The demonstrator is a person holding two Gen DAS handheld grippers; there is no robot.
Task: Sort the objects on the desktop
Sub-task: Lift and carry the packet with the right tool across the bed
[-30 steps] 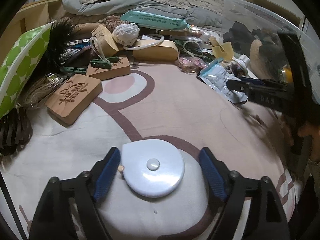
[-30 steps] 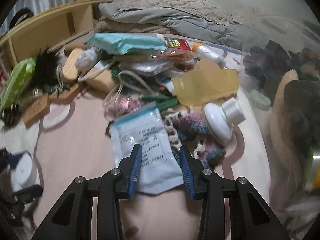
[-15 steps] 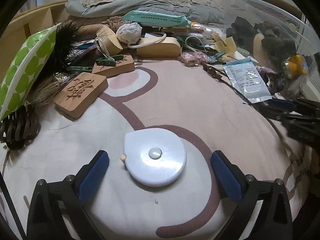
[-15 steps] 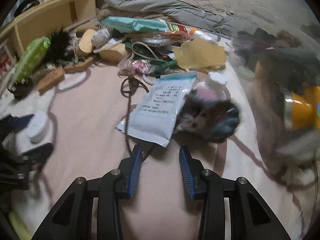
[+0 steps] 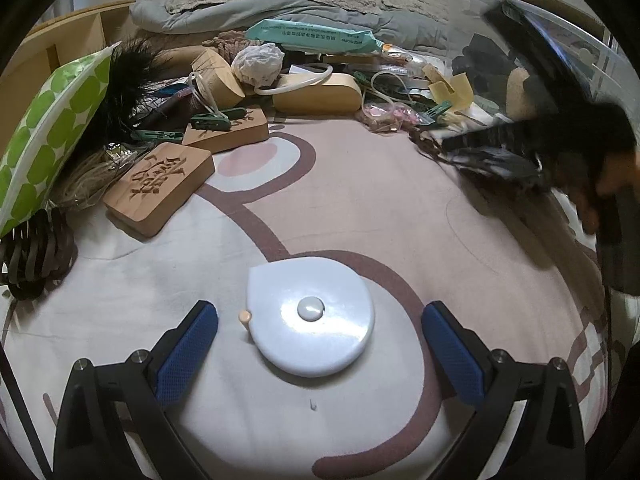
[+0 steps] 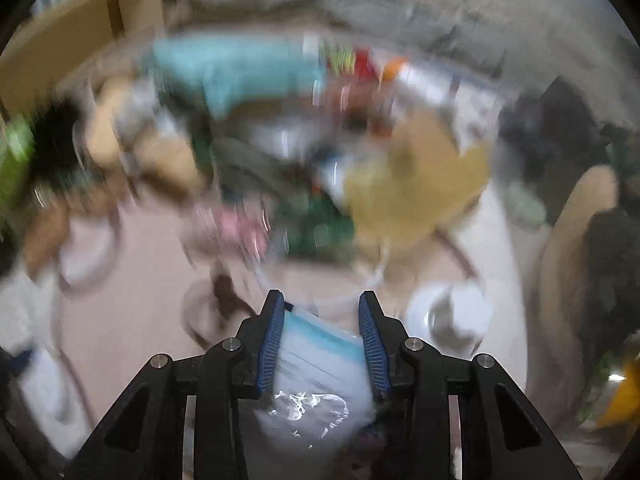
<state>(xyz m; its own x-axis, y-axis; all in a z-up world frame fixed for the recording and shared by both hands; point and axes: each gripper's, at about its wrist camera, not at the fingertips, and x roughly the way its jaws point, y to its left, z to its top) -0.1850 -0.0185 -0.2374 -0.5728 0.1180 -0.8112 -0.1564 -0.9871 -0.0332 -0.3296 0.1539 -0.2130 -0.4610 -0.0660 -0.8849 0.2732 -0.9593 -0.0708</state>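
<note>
The round white tape measure (image 5: pixel 311 316) lies flat on the bed between the left gripper (image 5: pixel 319 338)'s wide-open jaws, untouched; it looks hard, smooth and light, best pinched across its rim. The right gripper (image 6: pixel 322 338)'s jaws flank a limp, slippery plastic pouch (image 6: pixel 320 360); whether they pinch it I cannot tell.

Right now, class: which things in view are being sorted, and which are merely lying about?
In hand:
- white tape measure, between the open left tool
- pale blue packet, in the right tool

Lying about:
- carved wooden block
- green dotted pouch
- black feather
</note>
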